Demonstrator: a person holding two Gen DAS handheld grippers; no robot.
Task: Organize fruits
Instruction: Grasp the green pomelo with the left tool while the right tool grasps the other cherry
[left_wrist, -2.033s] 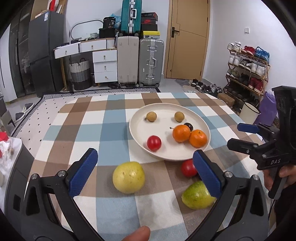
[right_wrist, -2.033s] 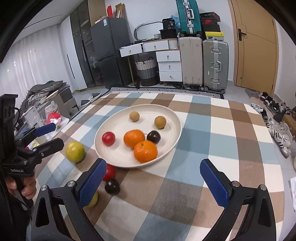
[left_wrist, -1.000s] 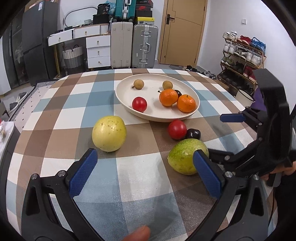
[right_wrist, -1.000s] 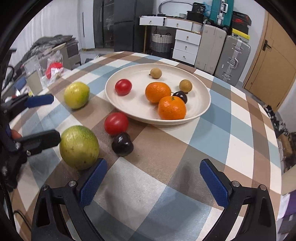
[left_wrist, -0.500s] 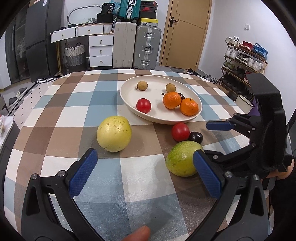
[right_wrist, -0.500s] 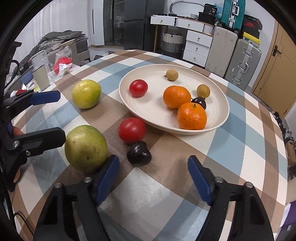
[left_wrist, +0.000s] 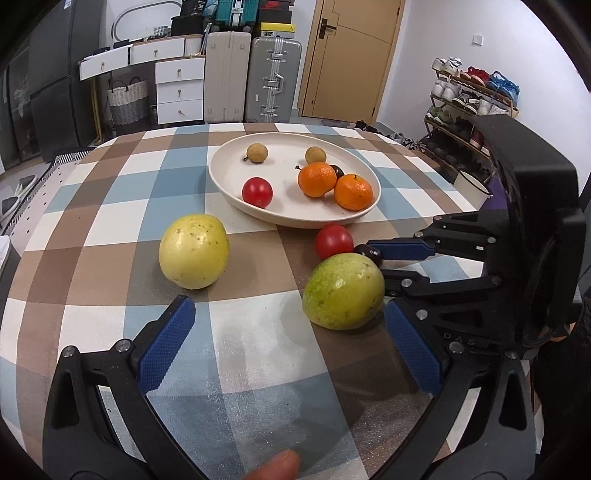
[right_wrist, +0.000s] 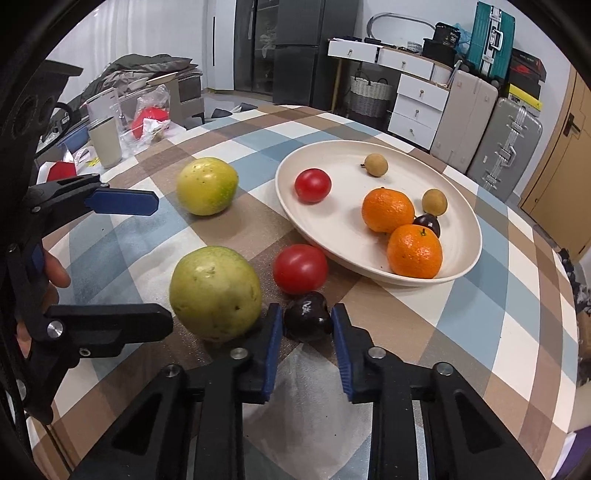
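A cream plate (left_wrist: 229, 177) (right_wrist: 461, 221) on the checked tablecloth holds two oranges (right_wrist: 388, 210), a red tomato (right_wrist: 312, 185), two small brown fruits and a dark plum. On the cloth lie a yellow guava (left_wrist: 194, 251) (right_wrist: 207, 185), a green guava (left_wrist: 343, 291) (right_wrist: 215, 292), a red tomato (left_wrist: 333, 242) (right_wrist: 300, 268) and a dark plum (right_wrist: 307, 320) (left_wrist: 369, 253). My right gripper (right_wrist: 306, 314) has its blue pads on both sides of the dark plum, touching it on the cloth. My left gripper (left_wrist: 291, 347) is open and empty, near the front of the table.
The right gripper's body (left_wrist: 517, 251) sits close behind the green guava. Left of the table are a cup (right_wrist: 105, 146) and bags of clutter. Suitcases (left_wrist: 273, 79), drawers and a shoe rack (left_wrist: 469, 99) stand beyond the table.
My right gripper moved forward and down and closed from wide open onto the dark plum. My left gripper drifted slightly and stayed open.
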